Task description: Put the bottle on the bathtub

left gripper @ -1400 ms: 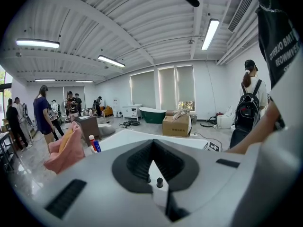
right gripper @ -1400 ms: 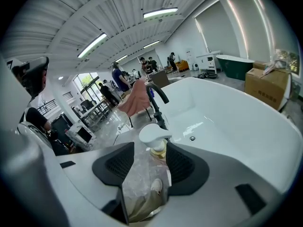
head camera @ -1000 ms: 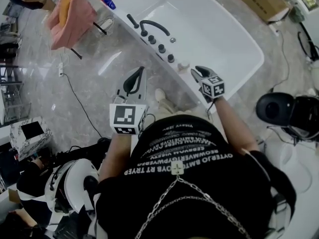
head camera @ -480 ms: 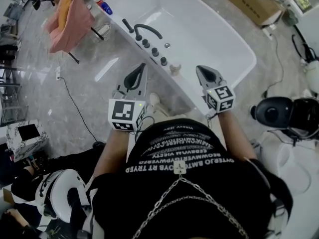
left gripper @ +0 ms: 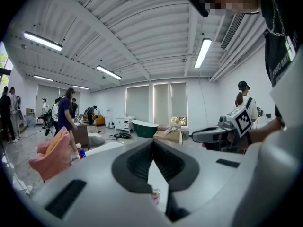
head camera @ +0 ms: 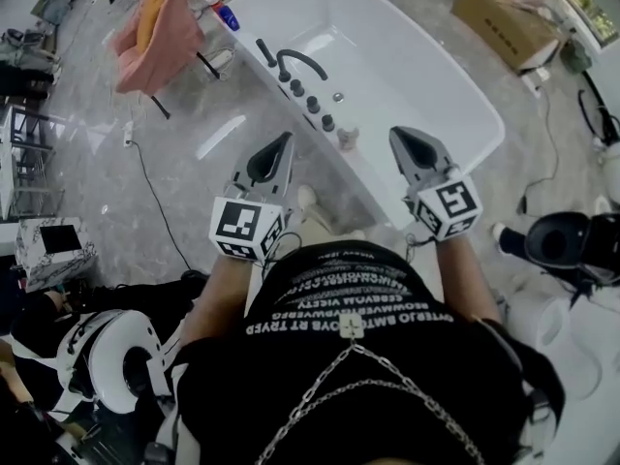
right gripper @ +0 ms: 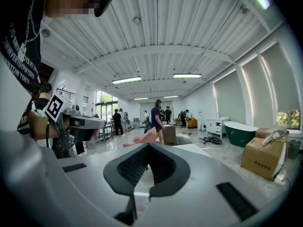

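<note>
A small pale bottle stands upright on the white bathtub's near rim, just past the row of dark knobs. It also shows low between the jaws in the left gripper view. My left gripper hangs over the floor to the left of the tub, shut and empty. Over the rim, to the right of the bottle and clear of it, my right gripper is shut on nothing.
A black faucet and knobs line the tub's rim. A blue and red bottle sits at the far corner beside a pink towel on a rack. A cardboard box lies beyond the tub. A cable trails over the floor.
My right gripper has risen from the tub rim beside the bottle. The left gripper has also lifted a little. The bottle stays on the rim.
</note>
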Demonstrator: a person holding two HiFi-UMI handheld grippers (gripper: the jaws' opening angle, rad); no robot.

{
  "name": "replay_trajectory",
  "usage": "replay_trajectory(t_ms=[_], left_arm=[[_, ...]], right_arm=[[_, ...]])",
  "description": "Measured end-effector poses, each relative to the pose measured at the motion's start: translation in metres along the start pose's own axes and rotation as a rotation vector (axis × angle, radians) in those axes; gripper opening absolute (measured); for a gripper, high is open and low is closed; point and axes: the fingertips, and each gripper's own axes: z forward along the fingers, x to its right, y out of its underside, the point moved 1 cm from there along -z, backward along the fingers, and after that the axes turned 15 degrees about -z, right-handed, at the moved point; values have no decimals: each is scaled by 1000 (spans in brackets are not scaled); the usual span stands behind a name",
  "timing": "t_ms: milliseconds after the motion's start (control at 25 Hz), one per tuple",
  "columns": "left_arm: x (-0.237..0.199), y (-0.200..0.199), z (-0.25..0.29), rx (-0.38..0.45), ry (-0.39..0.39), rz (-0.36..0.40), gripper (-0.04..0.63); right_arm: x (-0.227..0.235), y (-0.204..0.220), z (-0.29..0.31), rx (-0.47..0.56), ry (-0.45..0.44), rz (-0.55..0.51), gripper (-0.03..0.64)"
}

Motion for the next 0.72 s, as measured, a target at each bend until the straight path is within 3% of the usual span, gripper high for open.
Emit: replay_trajectory(t_ms=[240, 480, 720], left_arm=[[-6, 7, 1, -22, -3, 40, 2], [-21, 2, -6, -63, 20, 41, 2], [-70, -12, 7, -71, 32, 60, 2]], right_arm=[[-16, -13, 4, 5, -43, -36, 2], [-28, -19, 12, -4, -9, 13, 3], [-29, -20, 59, -36, 7, 53, 3]])
